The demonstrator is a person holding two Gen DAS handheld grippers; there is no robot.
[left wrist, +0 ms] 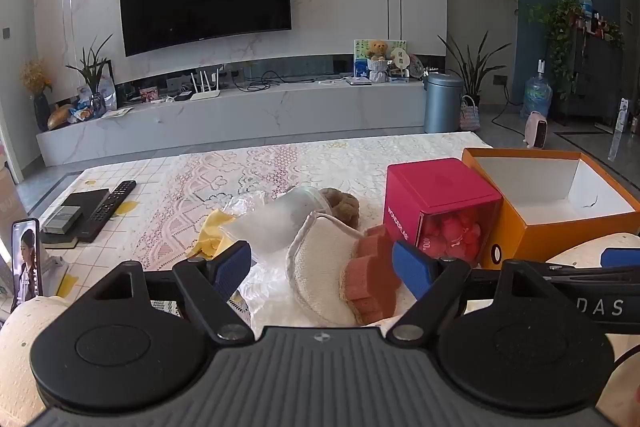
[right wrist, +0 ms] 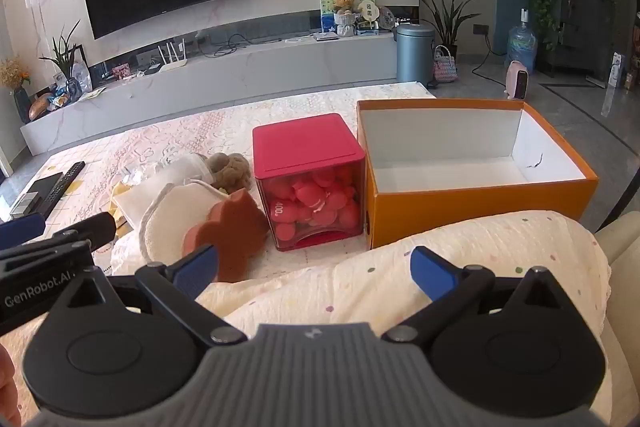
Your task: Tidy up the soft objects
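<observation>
A red-orange sponge [left wrist: 370, 273] leans on a cream woven pad [left wrist: 320, 267] on the lace tablecloth; both also show in the right wrist view, the sponge [right wrist: 232, 231] in front of the pad [right wrist: 176, 219]. Behind them lie a white pouch [left wrist: 272, 223] and a brown fuzzy ball [left wrist: 340, 203]. An open orange box [left wrist: 560, 227] with a white inside stands at the right, empty [right wrist: 472, 211]. My left gripper [left wrist: 322, 267] is open, with the pad and sponge between its fingers. My right gripper [right wrist: 316, 269] is open above a cream dotted cloth [right wrist: 400, 287].
A pink cube box [right wrist: 308, 163] of red soft balls stands between the pile and the orange box. A remote [left wrist: 112, 203], dark books [left wrist: 68, 219] and a phone on a stand [left wrist: 26, 263] are at the table's left. Yellow cloth [left wrist: 210, 231] lies by the pouch.
</observation>
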